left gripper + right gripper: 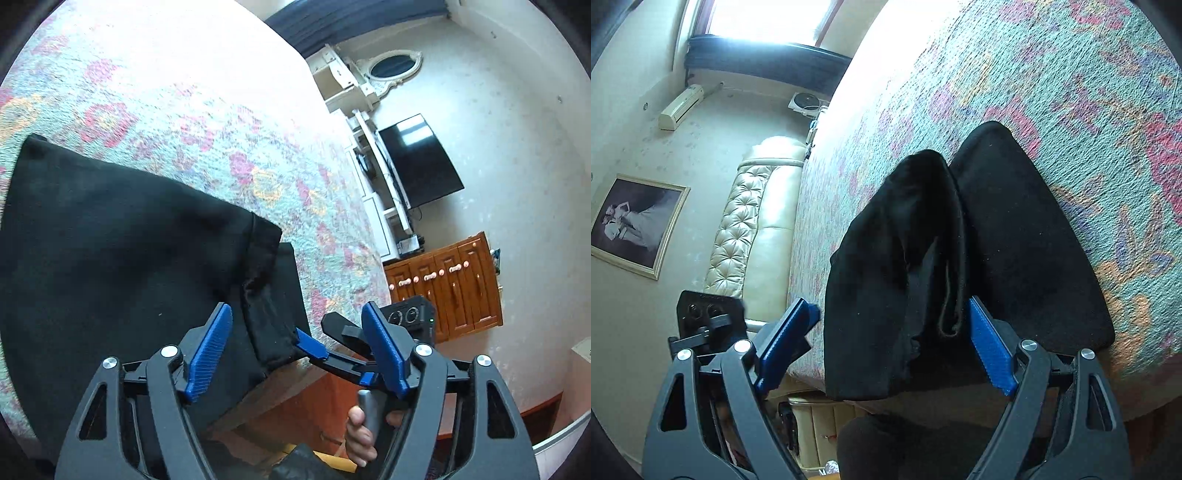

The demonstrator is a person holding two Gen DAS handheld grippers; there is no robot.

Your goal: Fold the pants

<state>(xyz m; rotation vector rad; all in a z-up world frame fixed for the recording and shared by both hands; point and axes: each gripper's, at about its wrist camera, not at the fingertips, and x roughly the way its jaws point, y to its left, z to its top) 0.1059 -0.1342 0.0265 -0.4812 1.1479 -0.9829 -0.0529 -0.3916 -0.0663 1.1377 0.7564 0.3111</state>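
We have the black pants (122, 236) lying on the patterned bedspread (207, 110), near the edge closest to us, already doubled into a thick stack. In the left wrist view a narrower layer, with a seamed hem or waistband edge, hangs off the stack toward the bed's edge. In the right wrist view the bundle shows 2 lobes side by side with a corded seam running down between them.

Our left gripper (299, 347) has its blue pads spread wide, and nothing sits between them; the loose end of the fabric lies just ahead. Our right gripper (901, 343) is likewise spread wide, its pads straddling the near end of the bundle without pinching it. From the left camera we also see the right gripper (314, 350) low beside the hanging edge, pads apart.

We judge the fold to be well along, with 1 more fold or a tidying pass in hand. The next move calls for closing each gripper on a corner of the near edge, catching all layers together, then carrying that edge over the stack evenly so the layers do not slide apart.
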